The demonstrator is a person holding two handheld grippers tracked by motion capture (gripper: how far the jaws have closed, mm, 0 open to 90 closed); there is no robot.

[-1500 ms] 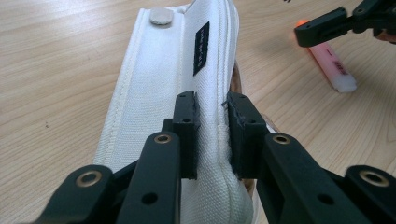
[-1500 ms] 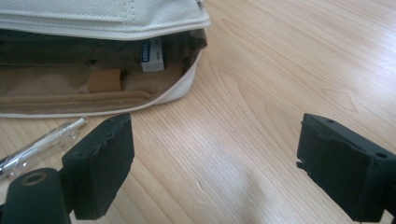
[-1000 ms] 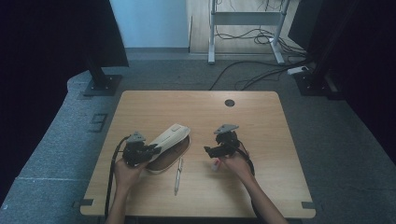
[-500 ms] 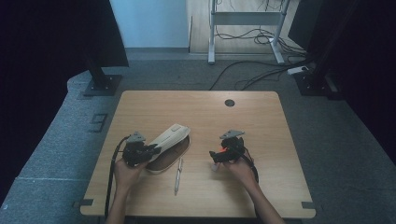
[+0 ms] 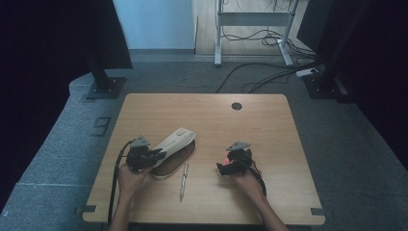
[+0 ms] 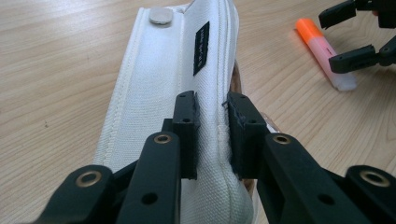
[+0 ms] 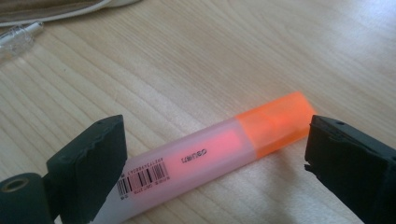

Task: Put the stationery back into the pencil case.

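Note:
A white fabric pencil case [image 5: 175, 144] lies open on the wooden table [image 5: 202, 110], its flap lifted over a brown inside. My left gripper [image 5: 156, 154] is shut on the flap's near edge; in the left gripper view the pads [image 6: 211, 100] pinch the white cloth [image 6: 159, 84]. An orange-capped highlighter [image 7: 224, 149] lies flat on the table right of the case. My right gripper [image 7: 215, 135] is open and low over it, one jaw on each side, not touching. Those jaws have just been opening. The left gripper view shows the highlighter [image 6: 324, 53] and the right gripper [image 6: 348, 35] farther off.
A clear pen [image 5: 183, 180] lies on the table between the two hands, near the case's front rim. A round cable hole [image 5: 236, 106] sits at the table's far side. Black stands and loose cables are on the floor beyond the table.
My right gripper has come down toward the table and closer to the person, settling around the highlighter. The left gripper and the pencil case have stayed where they were.

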